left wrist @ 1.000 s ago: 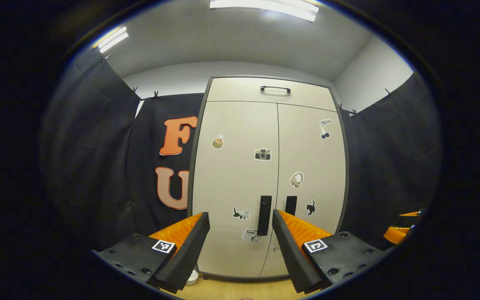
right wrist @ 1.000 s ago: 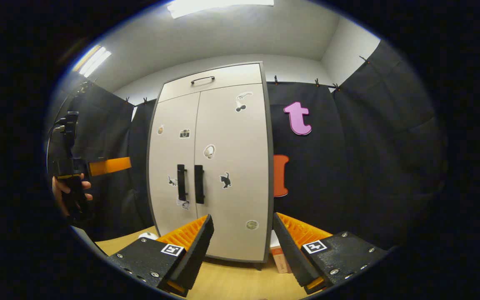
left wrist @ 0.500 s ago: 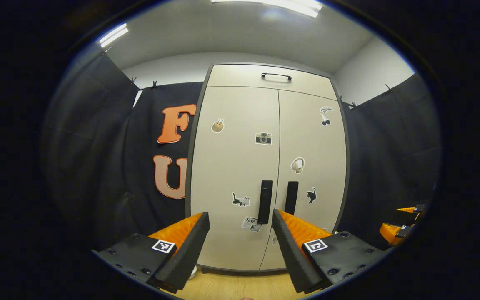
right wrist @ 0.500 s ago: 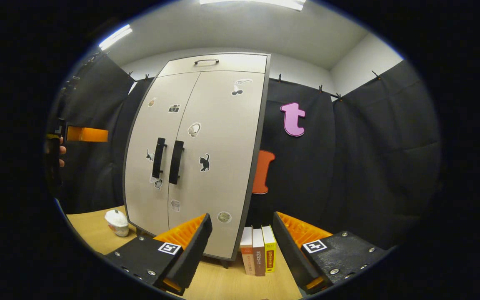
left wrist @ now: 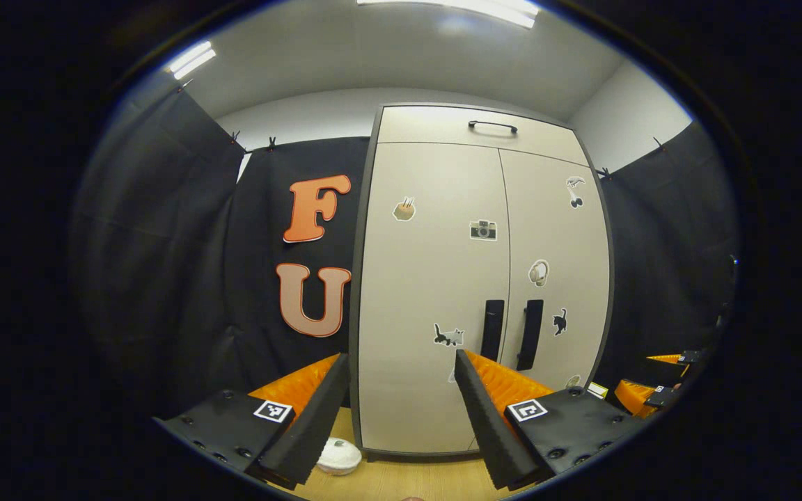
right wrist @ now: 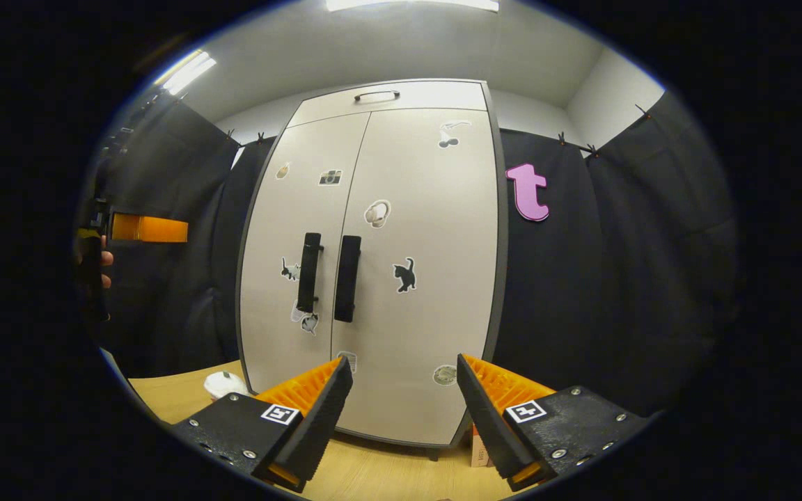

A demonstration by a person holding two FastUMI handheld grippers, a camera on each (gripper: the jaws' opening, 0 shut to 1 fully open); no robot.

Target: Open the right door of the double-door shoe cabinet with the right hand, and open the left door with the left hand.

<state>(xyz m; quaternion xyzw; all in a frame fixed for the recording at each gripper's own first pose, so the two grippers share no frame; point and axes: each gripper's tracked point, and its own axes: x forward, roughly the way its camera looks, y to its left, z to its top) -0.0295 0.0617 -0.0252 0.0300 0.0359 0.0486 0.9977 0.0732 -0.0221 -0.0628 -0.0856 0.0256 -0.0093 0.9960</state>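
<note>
The pale double-door shoe cabinet (left wrist: 436, 278) (right wrist: 429, 229) stands upright with both doors closed. Two dark vertical handles sit side by side at the centre seam: the left door handle (left wrist: 492, 329) (right wrist: 310, 271) and the right door handle (left wrist: 530, 334) (right wrist: 347, 278). My left gripper (left wrist: 401, 360) is open, held well short of the left door with nothing between its fingers. My right gripper (right wrist: 404, 362) is open too, low in front of the right door and apart from it. The left gripper (right wrist: 143, 227) and the hand (right wrist: 98, 261) holding it also appear far left in the right gripper view.
Above the doors is a drawer with a handle (left wrist: 492, 126) (right wrist: 376, 94). A small white lidded cup (left wrist: 338, 456) (right wrist: 225, 383) sits on the wooden surface (right wrist: 178, 393) left of the cabinet's foot. Books (right wrist: 477, 449) stand at its right foot. Black cloth walls flank both sides.
The left gripper view has swung left, so the cabinet sits further right. The right gripper view has turned toward the doors, which now stand centred. Both grippers stay open; the doors stay closed.
</note>
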